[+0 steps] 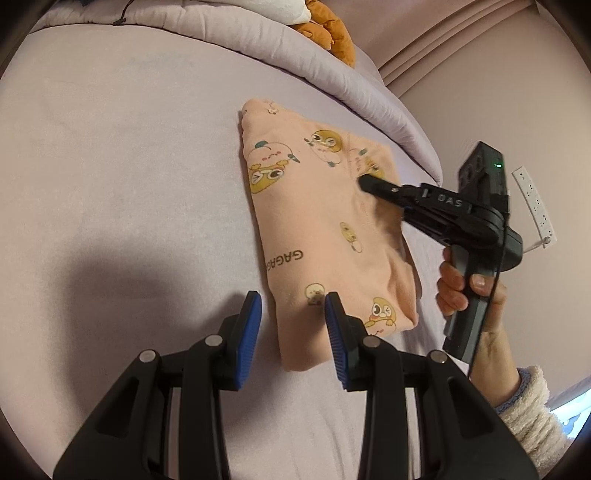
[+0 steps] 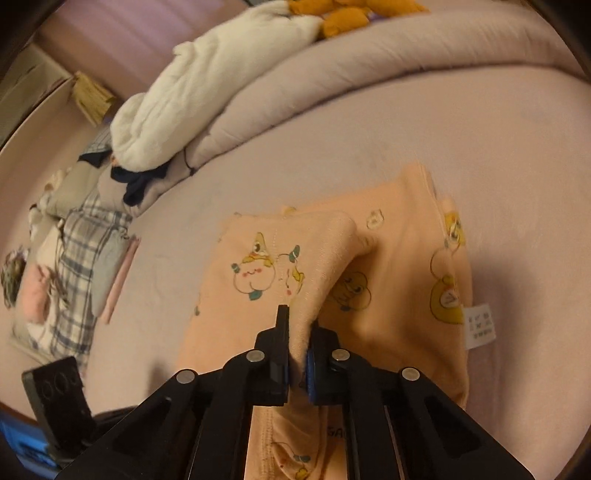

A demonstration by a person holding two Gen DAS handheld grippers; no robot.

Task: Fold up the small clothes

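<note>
Nearest, at the bottom of the left wrist view, the left gripper [image 1: 291, 325] hangs with its ribbed blue pads spread wide and nothing between them, its right pad over the near edge of the peach garment [image 1: 317, 229]. That garment is soft knit cotton printed with round cartoon chicks, folded into a rough rectangle and lying flat at mid-frame on the smooth lilac bed sheet [image 1: 129, 166]. At the right of the frame, the right hand [image 1: 469, 295] holds a black plastic handle in a fuzzy cream cuff. In the right wrist view, the right gripper [image 2: 297, 328] is clamped on a raised fold of the garment, pulling the cloth into a tented ridge; a white care label [image 2: 479, 325] shows at the right edge. Farther back, a thick quilted lilac duvet [image 2: 369, 70] curves across the top, with a fluffy white blanket [image 2: 192, 88] and an orange plush toy [image 2: 347, 14] beyond it, and plaid clothes [image 2: 85, 240] piled at the left.
</note>
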